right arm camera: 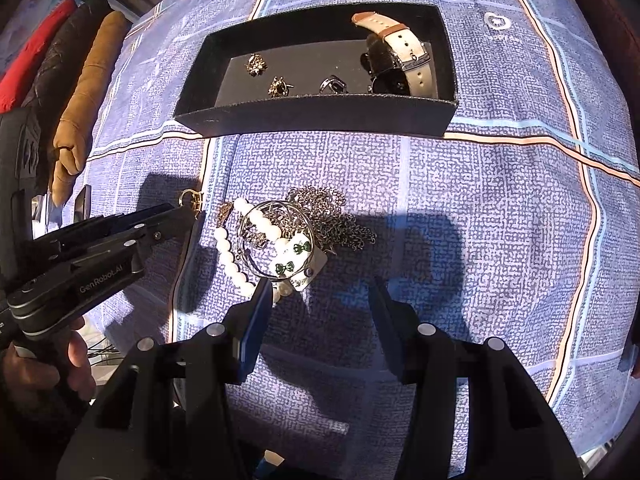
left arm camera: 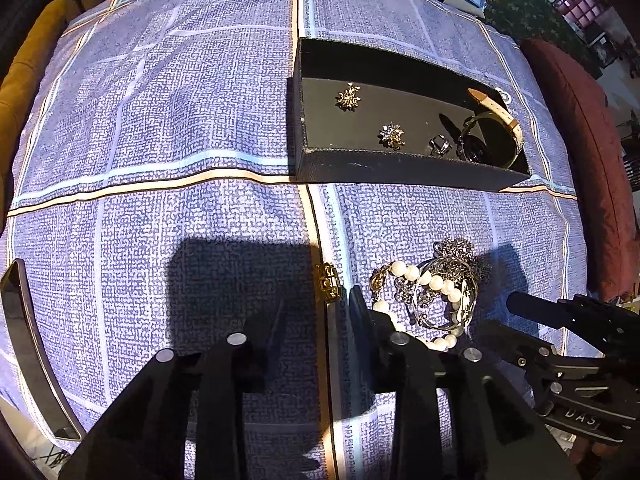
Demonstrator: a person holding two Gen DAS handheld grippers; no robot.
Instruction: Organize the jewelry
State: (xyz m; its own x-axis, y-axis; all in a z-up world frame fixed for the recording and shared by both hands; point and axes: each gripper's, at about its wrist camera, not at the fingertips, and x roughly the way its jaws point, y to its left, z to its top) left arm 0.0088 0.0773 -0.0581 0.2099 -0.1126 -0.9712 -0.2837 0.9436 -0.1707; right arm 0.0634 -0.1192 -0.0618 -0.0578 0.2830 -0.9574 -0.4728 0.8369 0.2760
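Observation:
A black tray [left arm camera: 400, 168] [right arm camera: 312, 116] on the blue checked bedspread holds two gold flower earrings [left arm camera: 349, 97] [right arm camera: 254, 65], a silver ring [left arm camera: 440, 145] [right arm camera: 334, 85] and a cream-strap watch [left arm camera: 496, 120] [right arm camera: 404, 52]. A tangled pile lies nearer: pearl bracelet [left arm camera: 432, 280] [right arm camera: 230, 256], silver bangle [right arm camera: 276, 240], grey chain [right arm camera: 340, 220], green-bow earring card [right arm camera: 296, 260]. A gold clasp piece [left arm camera: 329, 282] [right arm camera: 192, 198] lies left of the pile. My left gripper [left arm camera: 316, 312] is open, low, just behind the gold piece. My right gripper [right arm camera: 320, 300] is open just short of the pile.
The blue checked bedspread [left arm camera: 160, 120] covers the whole surface. An orange cushion [left arm camera: 24, 80] lies at the left edge and a dark red cushion [left arm camera: 580, 140] at the right. A dark phone-like slab [left arm camera: 32, 344] lies at the near left.

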